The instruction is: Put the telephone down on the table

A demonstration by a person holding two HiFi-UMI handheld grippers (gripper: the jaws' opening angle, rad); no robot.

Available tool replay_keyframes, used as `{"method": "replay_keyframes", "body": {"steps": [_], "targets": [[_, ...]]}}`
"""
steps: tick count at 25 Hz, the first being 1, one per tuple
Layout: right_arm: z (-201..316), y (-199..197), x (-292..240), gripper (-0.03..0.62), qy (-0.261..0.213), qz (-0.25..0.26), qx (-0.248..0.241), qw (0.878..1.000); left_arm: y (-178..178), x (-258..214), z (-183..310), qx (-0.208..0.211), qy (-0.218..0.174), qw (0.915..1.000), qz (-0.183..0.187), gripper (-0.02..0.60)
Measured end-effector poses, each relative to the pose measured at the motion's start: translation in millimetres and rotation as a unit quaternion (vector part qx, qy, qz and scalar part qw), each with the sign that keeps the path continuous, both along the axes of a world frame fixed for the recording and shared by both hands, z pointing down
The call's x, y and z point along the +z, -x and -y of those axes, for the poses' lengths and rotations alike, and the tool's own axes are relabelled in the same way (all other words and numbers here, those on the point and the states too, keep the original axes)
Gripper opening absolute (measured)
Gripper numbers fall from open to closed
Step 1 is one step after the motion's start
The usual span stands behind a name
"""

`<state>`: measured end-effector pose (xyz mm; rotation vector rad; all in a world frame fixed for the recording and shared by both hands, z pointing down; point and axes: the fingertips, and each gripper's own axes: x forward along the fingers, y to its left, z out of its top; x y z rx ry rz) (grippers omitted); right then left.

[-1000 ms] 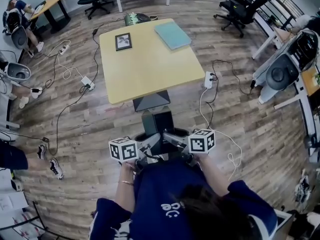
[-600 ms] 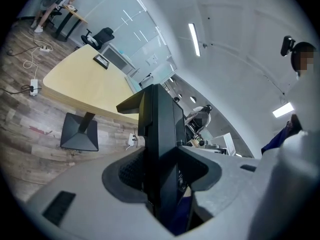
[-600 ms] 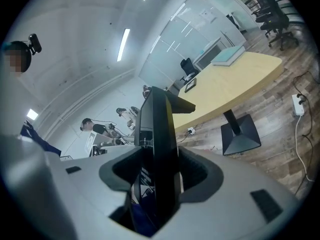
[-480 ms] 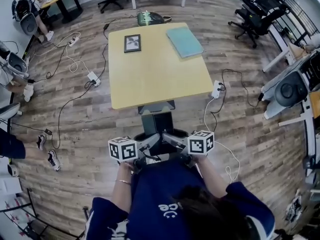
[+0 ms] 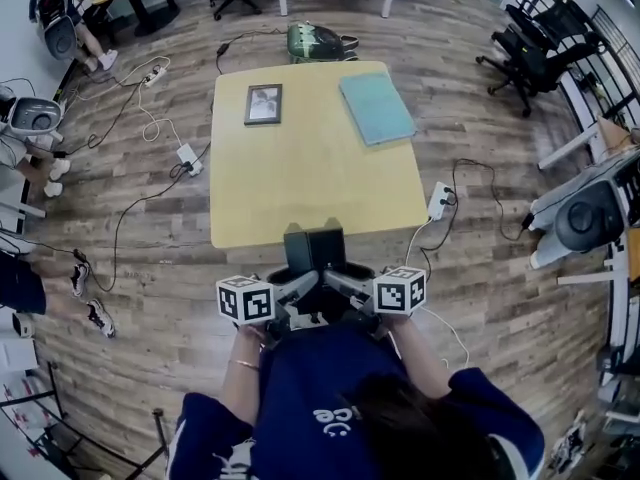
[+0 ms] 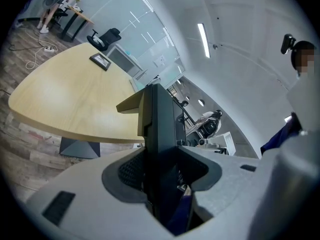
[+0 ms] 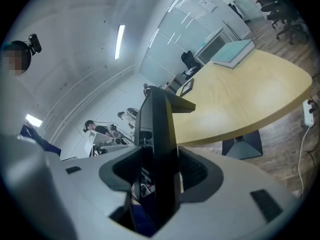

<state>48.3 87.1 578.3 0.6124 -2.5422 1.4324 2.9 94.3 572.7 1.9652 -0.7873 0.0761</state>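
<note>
Closer than a second ago, the table now has its near edge just beyond the telephone, which was well short of it before. Nearest the person, the left gripper and the right gripper each pinch the black telephone from opposite sides, pads pressed on its flanks. They hold it in the air at six o'clock of the table. To do this well, I judge both hands should carry it level over the edge, lower it together onto bare wood toward the centre, and spread the jaws only once it rests flat. Farther off, a picture frame lies at eleven o'clock and a teal folder at one o'clock, both well apart from that spot. Only the head view shows the whole tabletop; only the gripper views show the pads gripping the telephone.
</note>
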Motion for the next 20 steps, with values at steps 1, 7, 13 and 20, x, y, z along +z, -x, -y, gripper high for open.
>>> {"method": "replay_keyframes", "body": {"steps": [1,7,13,20], "targets": [[10,-4,1,0.232,0.0,0.001,-0.003,1.0,-4,1,9,-0.004,0.001,1.0,0.001,0.192],[56,-19,3,0.233,0.005,0.011,-0.029,0.999,-20,2,53,-0.028,-0.004,0.9994,0.019,0.192],[80,-25,6,0.232,0.01,0.012,-0.049,0.999,-27,7,76,-0.051,0.006,0.9985,0.019,0.192],[96,-25,7,0.232,0.01,0.006,-0.054,0.998,-27,7,92,-0.056,0.005,0.9983,0.014,0.192]]}}
